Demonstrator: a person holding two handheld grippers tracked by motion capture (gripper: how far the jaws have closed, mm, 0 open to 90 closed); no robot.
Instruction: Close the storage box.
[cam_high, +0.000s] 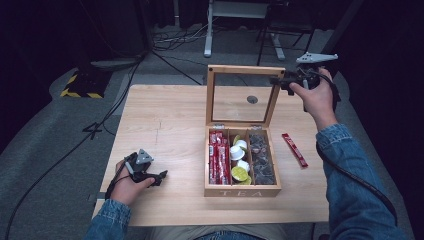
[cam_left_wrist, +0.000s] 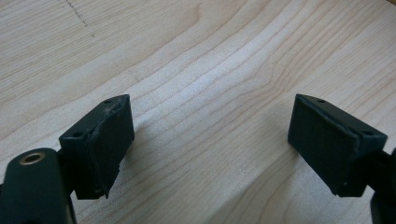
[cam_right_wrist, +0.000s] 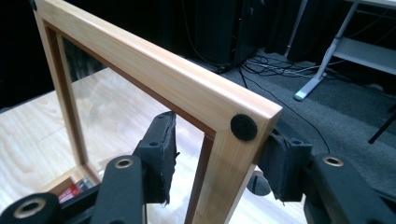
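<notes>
High view: the tea box (cam_high: 242, 191) sits at the middle of the bench (cam_high: 165, 125), its glass-paned lid (cam_high: 243, 95) standing upright behind the open compartments. These hold red sachets (cam_high: 218, 157) on the left, round capsules (cam_high: 240, 160) in the middle and dark packets (cam_high: 262, 159) on the right. The right claw (cam_high: 281, 82) is at the lid's upper right corner. In the right gripper view that wooden corner (cam_right_wrist: 243, 126), with its round black felt dot (cam_right_wrist: 243, 127), stands between the jaws; the one pad (cam_right_wrist: 280, 163) lies against the frame, the other pad (cam_right_wrist: 161, 154) has a gap, so the grip is not closed on it. A loose red sachet (cam_high: 294, 149) lies on the bench right of the box. The left claw (cam_high: 161, 177) rests near the bench's front left, jaws wide apart over bare wood (cam_left_wrist: 210, 93).
</notes>
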